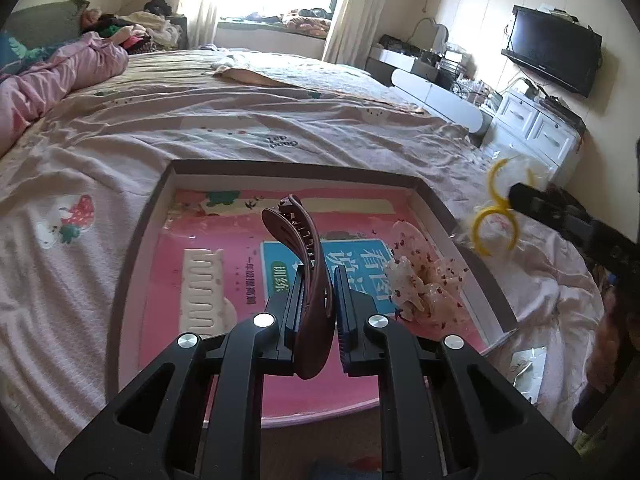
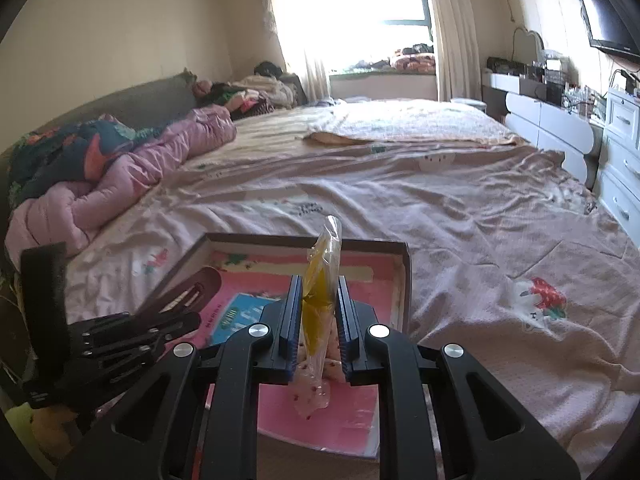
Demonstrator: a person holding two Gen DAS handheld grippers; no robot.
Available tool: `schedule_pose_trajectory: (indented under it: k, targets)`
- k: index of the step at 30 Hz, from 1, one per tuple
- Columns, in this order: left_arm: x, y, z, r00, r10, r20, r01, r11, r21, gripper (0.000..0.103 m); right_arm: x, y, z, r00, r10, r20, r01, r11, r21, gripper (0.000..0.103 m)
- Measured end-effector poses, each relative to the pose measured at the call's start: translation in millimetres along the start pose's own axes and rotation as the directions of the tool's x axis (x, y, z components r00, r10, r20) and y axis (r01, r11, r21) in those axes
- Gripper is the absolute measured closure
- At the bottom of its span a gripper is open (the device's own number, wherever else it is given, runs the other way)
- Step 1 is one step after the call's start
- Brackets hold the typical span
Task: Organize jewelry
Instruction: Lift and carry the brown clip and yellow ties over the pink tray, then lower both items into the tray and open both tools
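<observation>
Tongs both loaded: our left gripper pinches a stiff brown hair clip at its hinged end, above the tray – hard plastic, it may pivot. Our right gripper is closed on a crinkly, slippery bag of what seem yellow hoops, above the tray's near corner

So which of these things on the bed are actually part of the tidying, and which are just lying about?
Part of the job:
brown hair clip
bagged yellow hoops
tray
white comb
floral scrunchie

Just lying about:
pink quilt
clothes pile
television
</observation>
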State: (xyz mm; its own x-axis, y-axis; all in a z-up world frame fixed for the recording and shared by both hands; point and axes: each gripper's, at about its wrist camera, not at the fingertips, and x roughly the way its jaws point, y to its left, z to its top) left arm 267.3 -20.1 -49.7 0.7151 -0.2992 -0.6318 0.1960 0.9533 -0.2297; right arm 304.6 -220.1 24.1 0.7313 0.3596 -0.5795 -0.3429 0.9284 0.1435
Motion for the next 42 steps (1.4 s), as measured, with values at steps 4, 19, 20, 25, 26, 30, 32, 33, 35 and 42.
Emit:
schedule_pose_trajectory:
  k: [4,19,20,25,26,30,32,33,35,42]
  targets:
    - [6,-2,1,1.000,-0.007,-0.013,0.007,1.000,0.005,0.096,17,-6,-3,0.999,-0.006,-0.043,0.006,1.000,0.020,0.087]
    - [24,0,-3,0.997,-0.003,-0.072,0.003,1.000,-0.007,0.095,44,-35,-23,0.981,0.090,-0.174,-0.061,0.985,0.162,0.086]
    - [25,1,-4,0.997,-0.003,-0.075,0.002,1.000,-0.009,0.095,45,-37,-24,0.980,0.087,-0.176,-0.057,0.984,0.170,0.085]
    - [26,2,-5,0.997,-0.002,-0.078,0.001,1.000,-0.012,0.095,46,-44,-27,0.981,0.070,-0.183,-0.034,0.981,0.191,0.082]
    - [26,2,-5,0.997,-0.003,-0.078,0.002,1.000,-0.012,0.095,46,-46,-27,0.981,0.065,-0.183,-0.029,0.981,0.193,0.081]
    - [27,2,-7,0.997,-0.002,-0.083,0.001,1.000,-0.011,0.095,41,-48,-28,0.983,0.040,-0.178,-0.007,0.983,0.184,0.073]
    - [27,2,-7,0.997,-0.002,-0.083,0.001,1.000,-0.013,0.095,38,-48,-27,0.985,0.029,-0.171,0.002,0.984,0.179,0.062]
    - [26,2,-7,0.997,-0.002,-0.083,0.000,1.000,-0.013,0.094,36,-48,-27,0.986,0.026,-0.165,0.004,0.984,0.177,0.060]
    - [26,1,-8,0.997,-0.002,-0.082,0.001,1.000,-0.010,0.092,32,-47,-26,0.988,0.018,-0.157,0.009,0.985,0.173,0.057]
    - [20,0,-5,0.998,-0.004,-0.070,0.004,1.000,-0.009,0.091,11,-41,-23,0.995,-0.020,-0.099,0.032,0.991,0.127,0.043]
